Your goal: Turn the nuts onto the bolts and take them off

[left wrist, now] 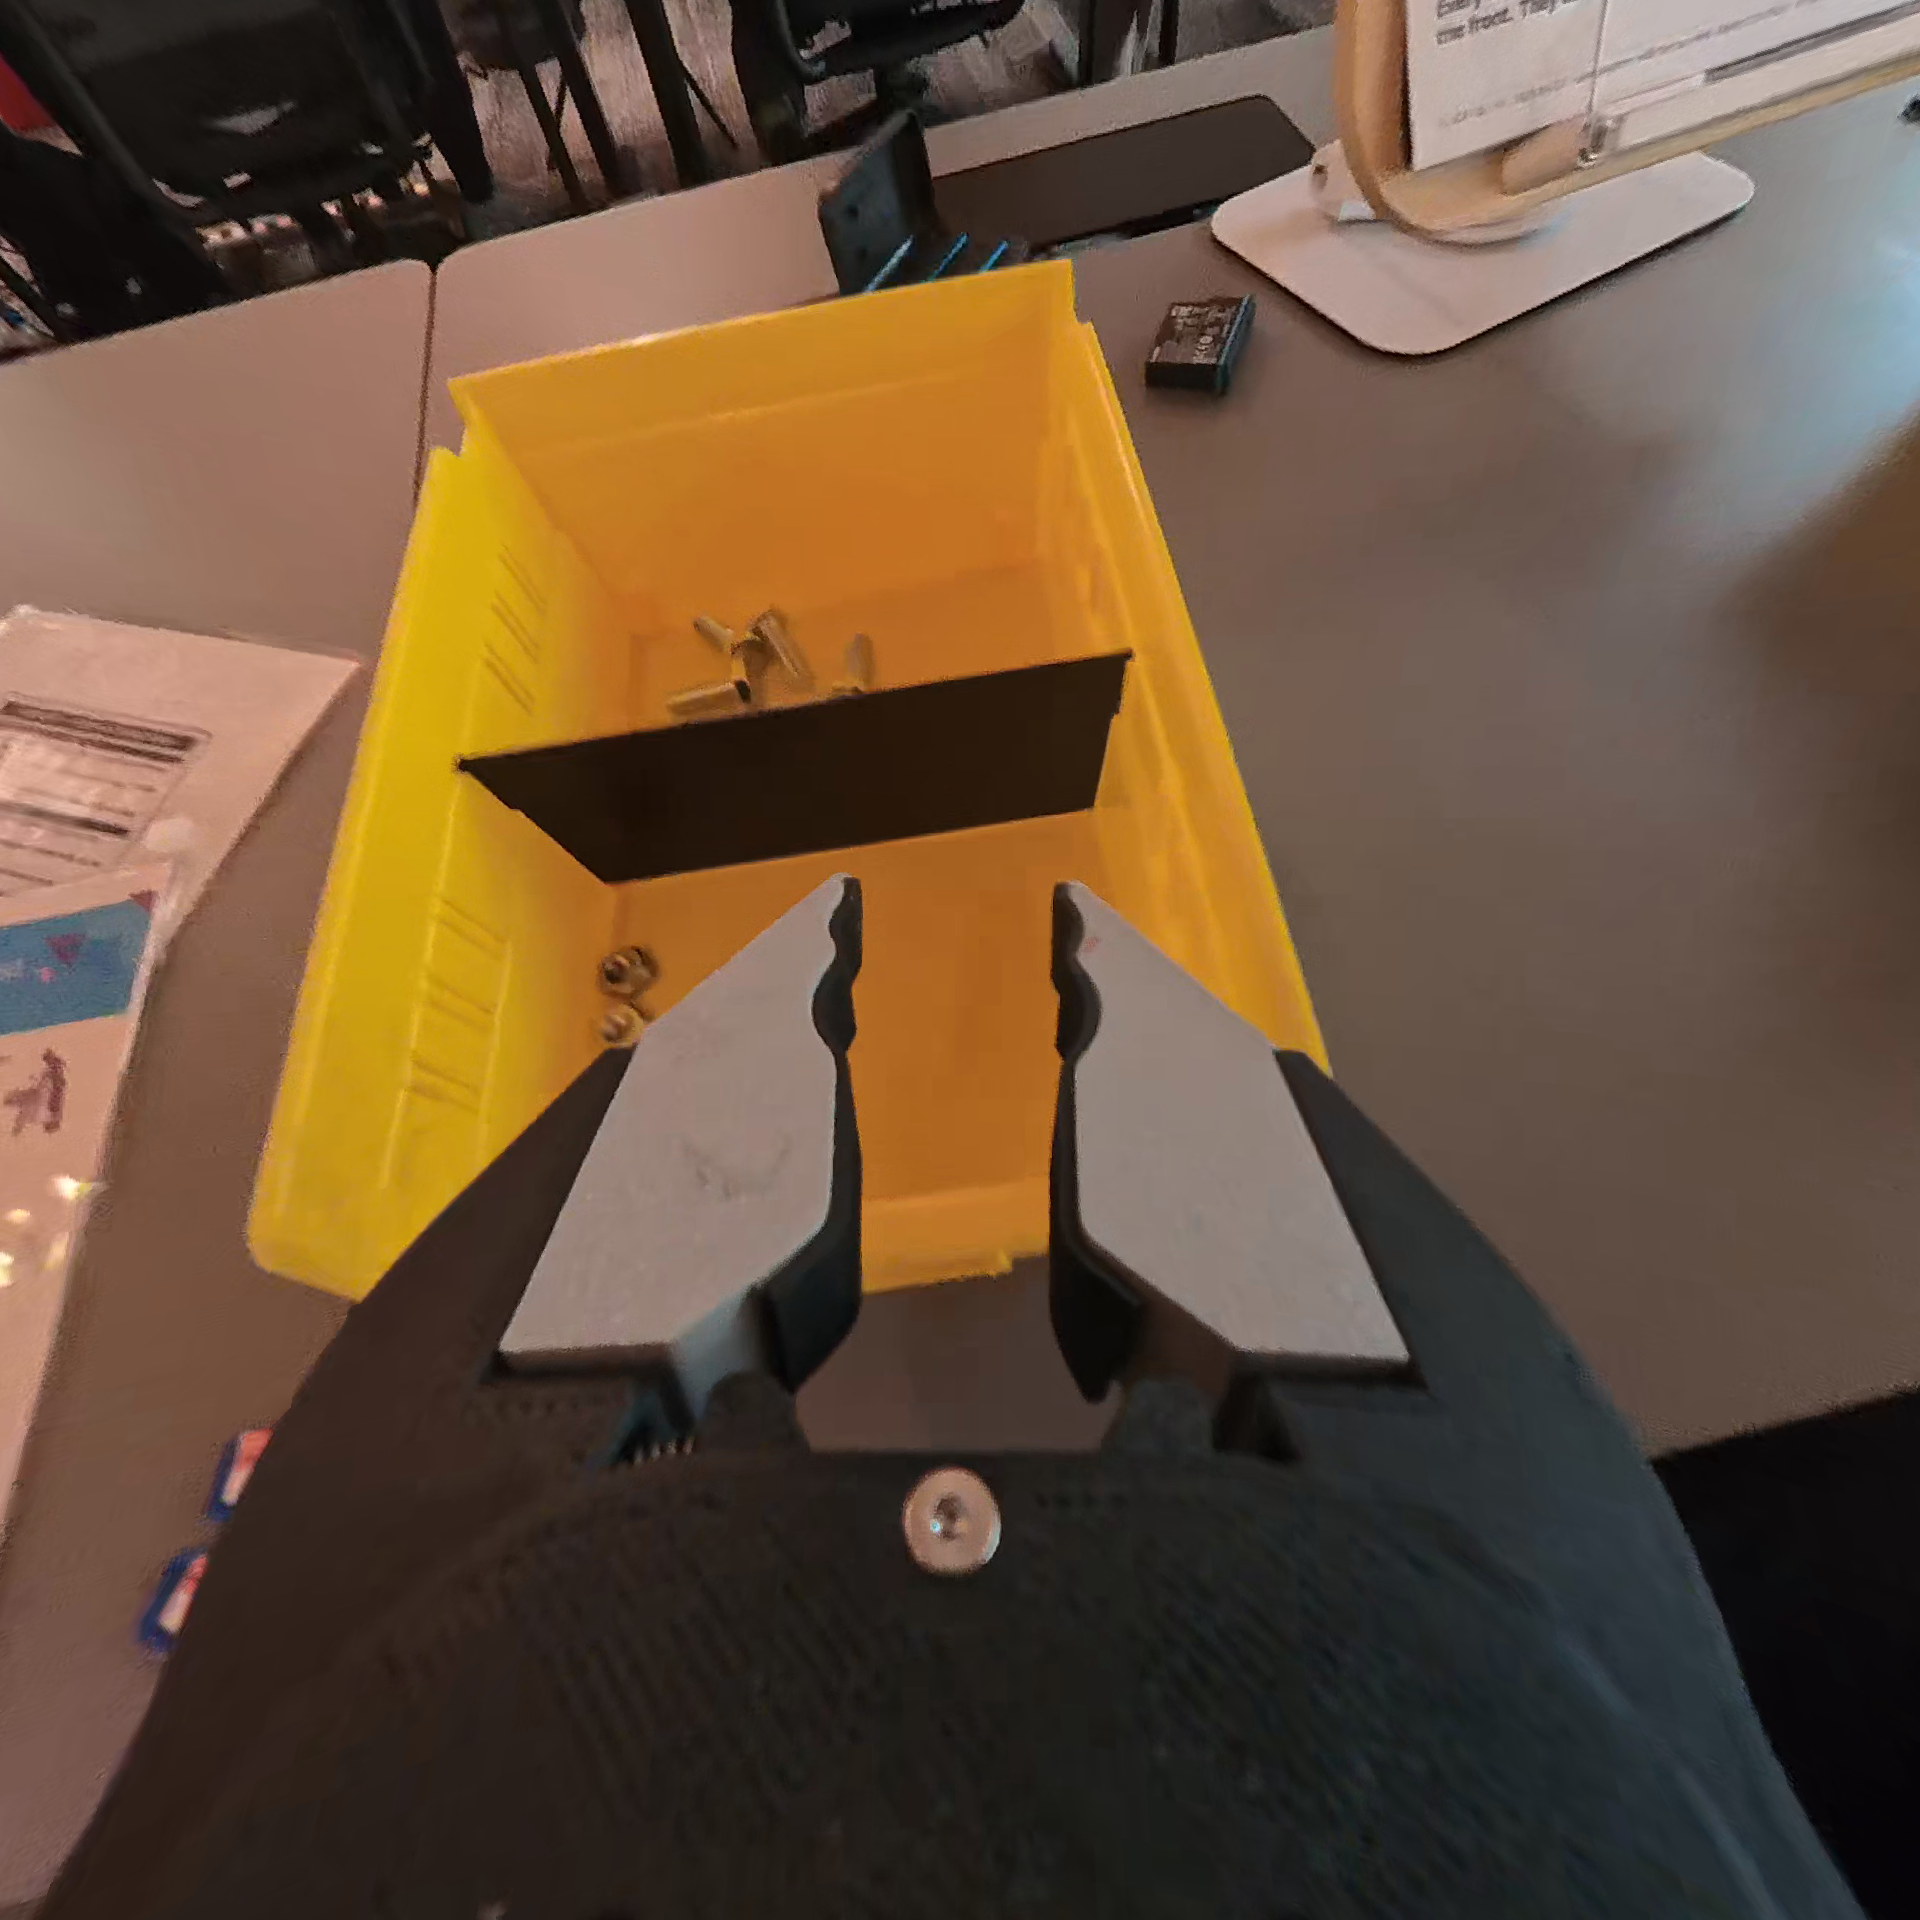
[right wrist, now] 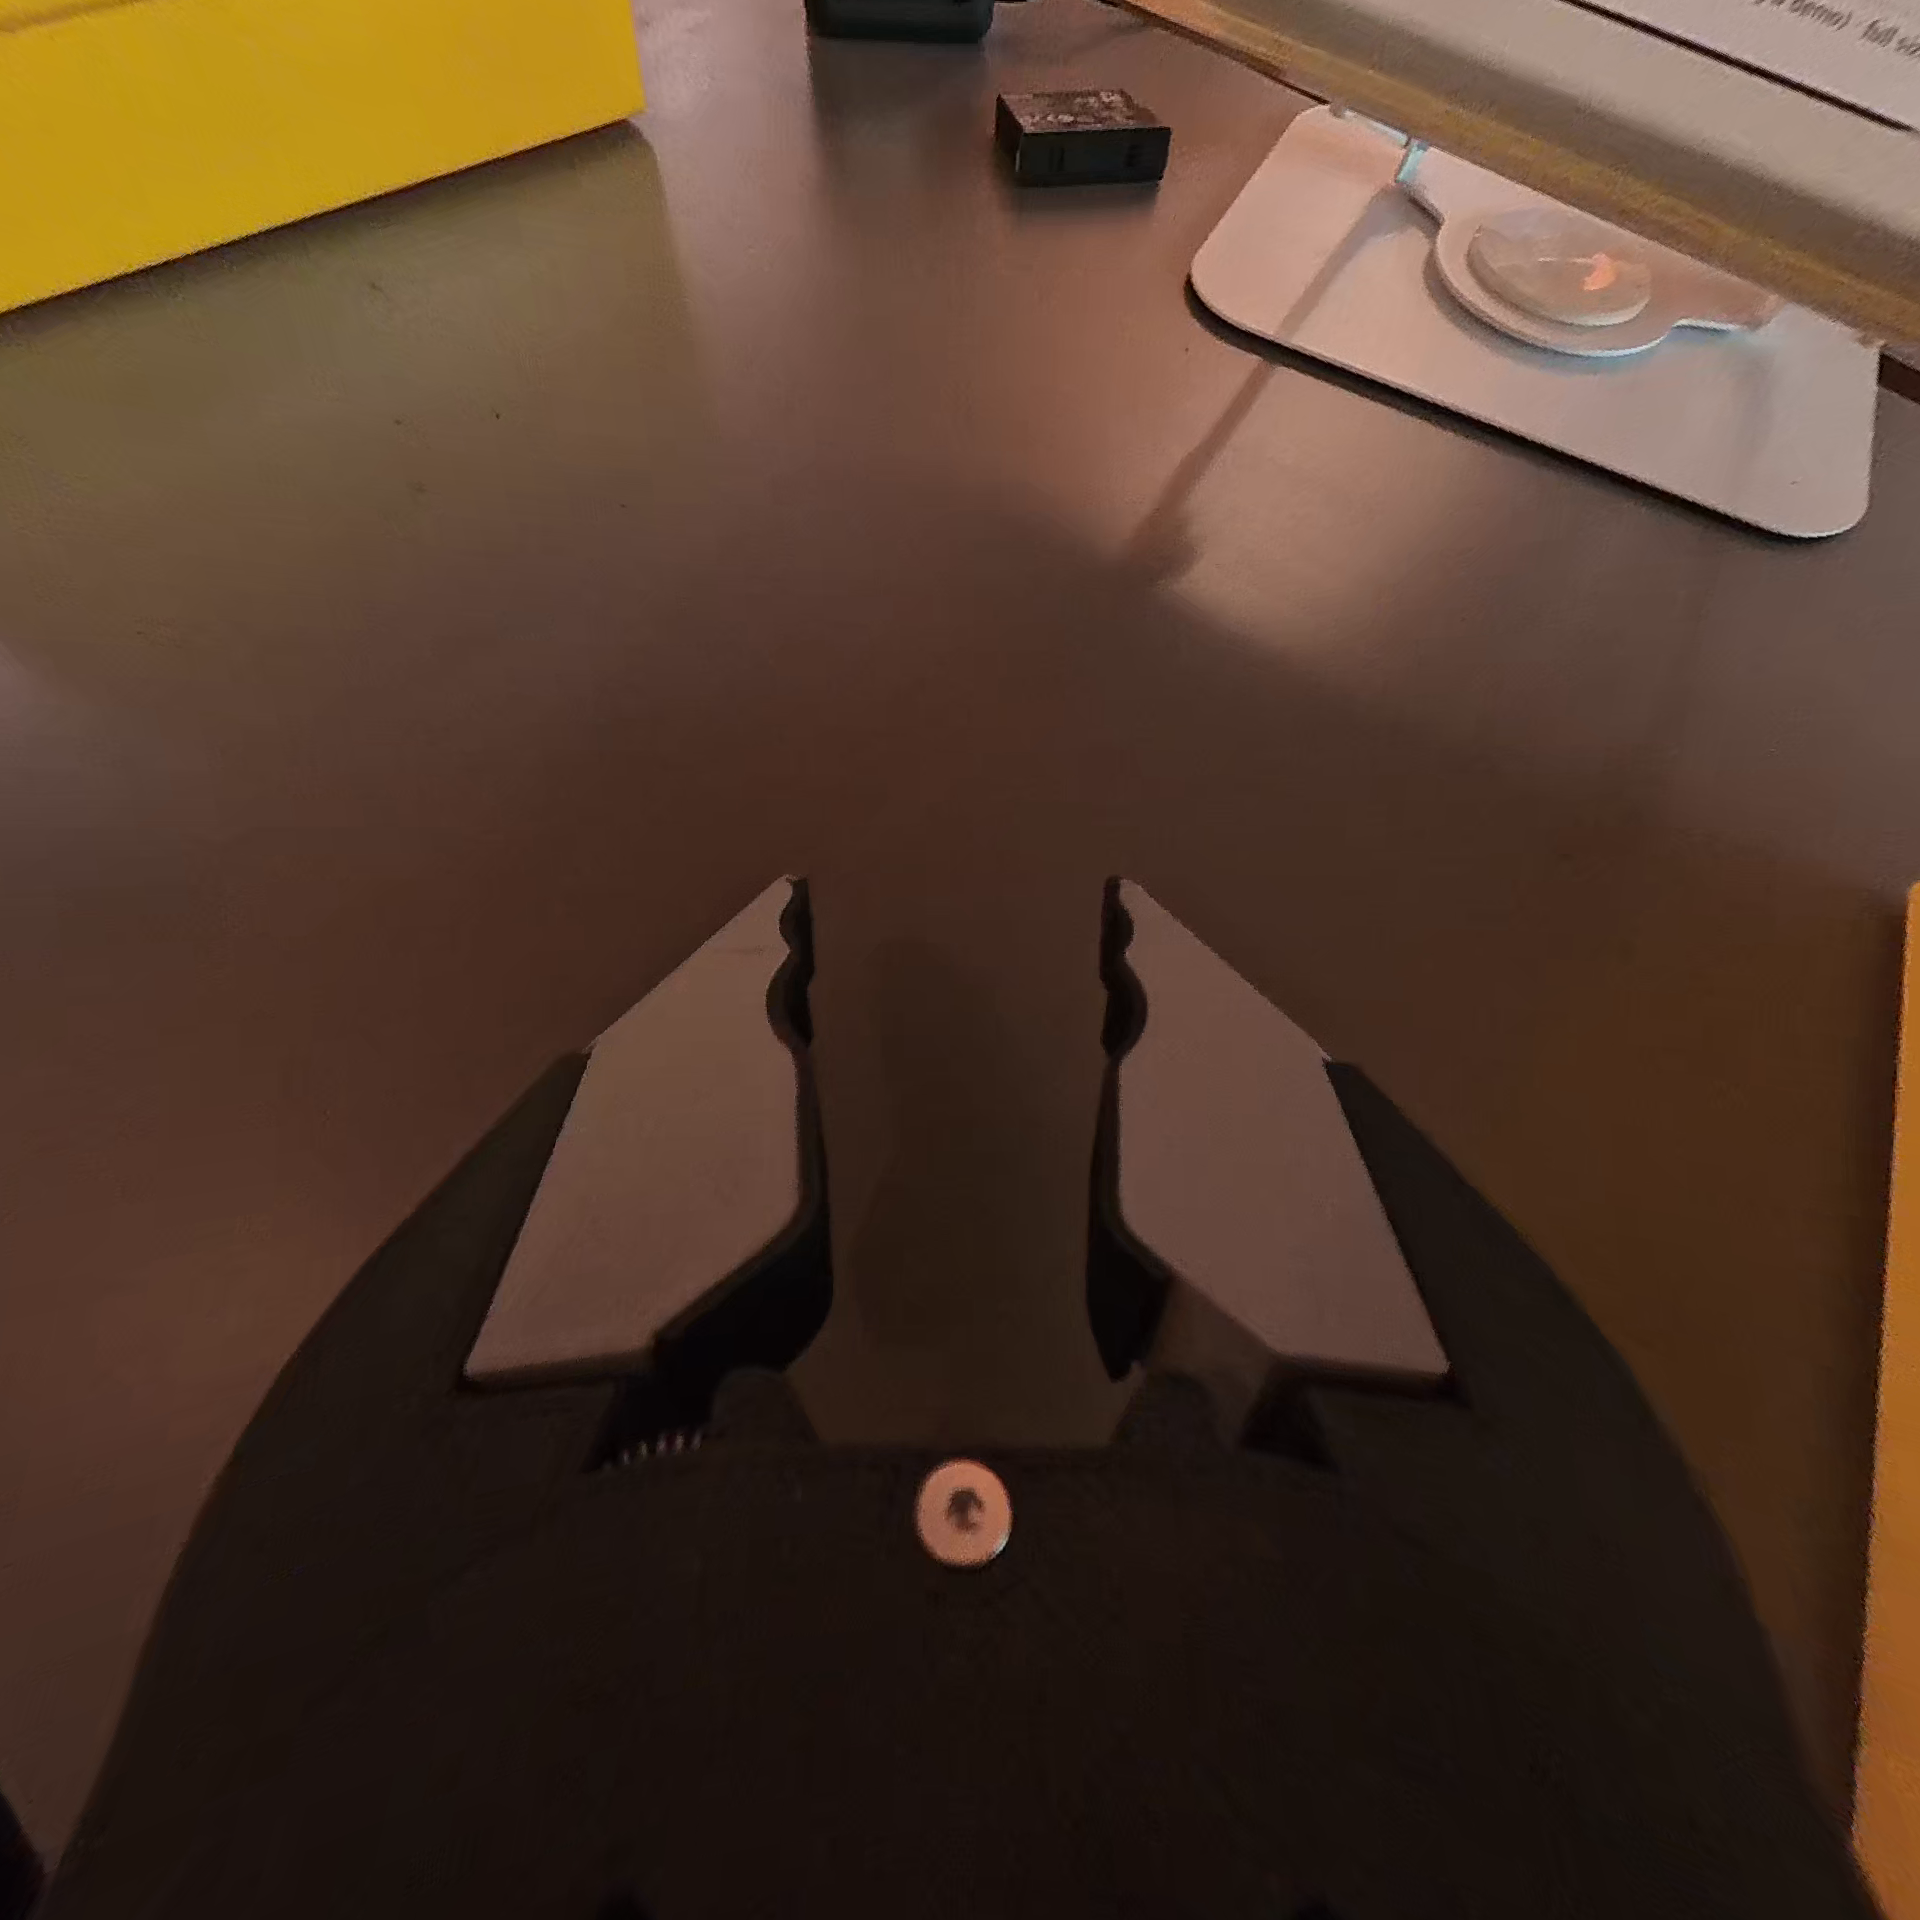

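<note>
Left wrist view first: the left gripper (left wrist: 956, 914) hangs over the near half of the open yellow plastic bin (left wrist: 1184, 727), its grey fingers (left wrist: 727, 1122) spread apart with nothing between them, so it is released and empty. A black flat divider panel (left wrist: 810, 774) crosses the bin from nine o'clock to three o'clock and splits it in two. Beyond it, at twelve o'clock from the fingertips, lies a loose heap of small pale metal bolts (left wrist: 758, 665) on the far floor. On the near side, at nine o'clock from the left fingertip, two small metal nuts (left wrist: 627, 992) sit close against the bin's left wall, one just behind the other. Off at two o'clock a small black block (left wrist: 1198, 343) rests on the dark grey table (left wrist: 1558, 935), and printed papers (left wrist: 94, 831) lie at nine o'clock.

Over to the right wrist view: the right gripper (right wrist: 956, 914) is low over bare table, jaws parted and holding nothing. The bin shows only as a yellow wall at eleven o'clock. The black block sits at twelve o'clock, and a white flat stand base (right wrist: 1455, 416) at one o'clock.

My read: this is the very opening, the fetching step. No nut is on a bolt yet. Next, the left gripper likely needs to swing toward nine o'clock and dip to pinch a nut, flat across its sides, while the right comes over to the bin for a bolt. Those nuts hug the wall, so finger room looks tight.
</note>
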Demonstrator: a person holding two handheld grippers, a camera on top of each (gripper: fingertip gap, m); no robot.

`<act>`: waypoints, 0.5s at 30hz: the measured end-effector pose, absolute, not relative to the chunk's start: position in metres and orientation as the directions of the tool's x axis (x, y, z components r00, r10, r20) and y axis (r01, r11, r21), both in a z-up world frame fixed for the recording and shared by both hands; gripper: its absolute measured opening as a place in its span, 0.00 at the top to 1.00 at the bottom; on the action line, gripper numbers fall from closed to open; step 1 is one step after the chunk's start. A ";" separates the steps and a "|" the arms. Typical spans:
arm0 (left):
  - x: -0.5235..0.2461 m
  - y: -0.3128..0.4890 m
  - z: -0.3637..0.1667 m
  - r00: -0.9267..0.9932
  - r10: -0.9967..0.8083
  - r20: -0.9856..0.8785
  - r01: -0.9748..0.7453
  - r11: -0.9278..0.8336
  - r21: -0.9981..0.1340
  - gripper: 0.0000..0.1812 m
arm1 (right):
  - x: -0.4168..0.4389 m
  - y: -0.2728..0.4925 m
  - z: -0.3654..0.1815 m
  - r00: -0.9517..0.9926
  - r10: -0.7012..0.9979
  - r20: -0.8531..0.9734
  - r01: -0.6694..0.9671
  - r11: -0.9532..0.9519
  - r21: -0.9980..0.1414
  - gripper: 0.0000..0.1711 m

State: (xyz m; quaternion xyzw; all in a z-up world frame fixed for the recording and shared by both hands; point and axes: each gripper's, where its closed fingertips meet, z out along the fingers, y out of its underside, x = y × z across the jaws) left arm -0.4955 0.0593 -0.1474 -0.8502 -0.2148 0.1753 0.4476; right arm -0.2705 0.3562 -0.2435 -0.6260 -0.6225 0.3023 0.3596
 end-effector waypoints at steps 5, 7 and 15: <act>-0.558 0.099 -0.132 0.855 0.503 -0.131 0.237 -0.602 -0.763 0.80 | -0.270 0.352 -0.245 0.022 0.995 0.099 0.571 0.069 -0.818 0.69; -0.584 0.122 -0.135 0.864 0.483 -0.141 0.252 -0.657 -0.710 0.80 | -0.270 0.352 -0.246 0.028 0.993 0.118 0.577 0.080 -0.813 0.69; -0.651 0.175 -0.207 0.882 0.444 -0.159 0.350 -0.843 -0.409 0.85 | -0.267 0.351 -0.243 0.034 0.997 0.066 0.558 0.036 -0.829 0.69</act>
